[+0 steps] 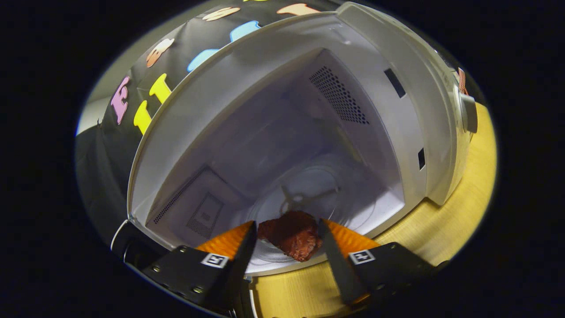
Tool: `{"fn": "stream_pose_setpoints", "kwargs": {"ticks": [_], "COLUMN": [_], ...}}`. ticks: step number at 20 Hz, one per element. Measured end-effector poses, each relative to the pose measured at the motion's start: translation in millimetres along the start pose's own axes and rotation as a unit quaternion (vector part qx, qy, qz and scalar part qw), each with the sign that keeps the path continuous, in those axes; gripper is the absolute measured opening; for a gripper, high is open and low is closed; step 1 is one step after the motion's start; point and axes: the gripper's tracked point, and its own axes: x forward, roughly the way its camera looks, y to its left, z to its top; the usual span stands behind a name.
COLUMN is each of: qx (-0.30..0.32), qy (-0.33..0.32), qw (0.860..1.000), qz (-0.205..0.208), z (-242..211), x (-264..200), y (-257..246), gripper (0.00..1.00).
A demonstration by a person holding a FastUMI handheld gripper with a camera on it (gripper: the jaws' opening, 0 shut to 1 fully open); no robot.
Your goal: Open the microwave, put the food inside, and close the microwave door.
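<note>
Gripper view: the microwave (282, 145) stands open on a wooden table (459, 221), its white cavity facing the camera and its door swung out of the way; a dark edge beside the cavity's lower corner may be the door, though that cannot be confirmed. The gripper (286, 232) is clenched on the food (293, 238), a dark reddish-brown chunk held between both fingers, with each inner face pressing a side of it. Relative to the microwave, the food sits at the mouth of the cavity, over the near rim of the glass turntable (309, 194), with the turntable's hub just beyond it. Whether the chunk already rests on the glass or hangs above it cannot be told. Risks, as judged: released here, the food would land on the turntable's near edge, close to the cavity sill, and could roll out onto the table or foul the door on closing. The grip covers only the chunk's sides, so a tilt could let it slip. Pushing deeper, the fingers could strike the sill or knock the glass plate off its hub.
</note>
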Motion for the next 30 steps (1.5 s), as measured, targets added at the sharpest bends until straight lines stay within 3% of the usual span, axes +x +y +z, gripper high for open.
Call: {"fn": "stream_pose_setpoints", "kwargs": {"ticks": [1,4,11,17,25,30], "qx": [-0.022,-0.084,-0.143,-0.205,-0.234,-0.248], "qy": [-0.012,-0.038,-0.027,-0.059,-0.090,-0.104], "qw": [1.000,0.995,0.989,0.977,0.966,0.958], "qz": [-0.011,-0.025,-0.013,0.023,0.068,0.099], "z": [6.3,20.7,26.1,55.9,85.7,77.1], "x": [-1.0,-9.2,-47.6,-114.7,-217.5,-275.5], "y": [-3.0,-4.4,3.9,32.8,70.8,98.1], "gripper": [0.97,0.97,0.97,0.97,0.97,0.97]}}
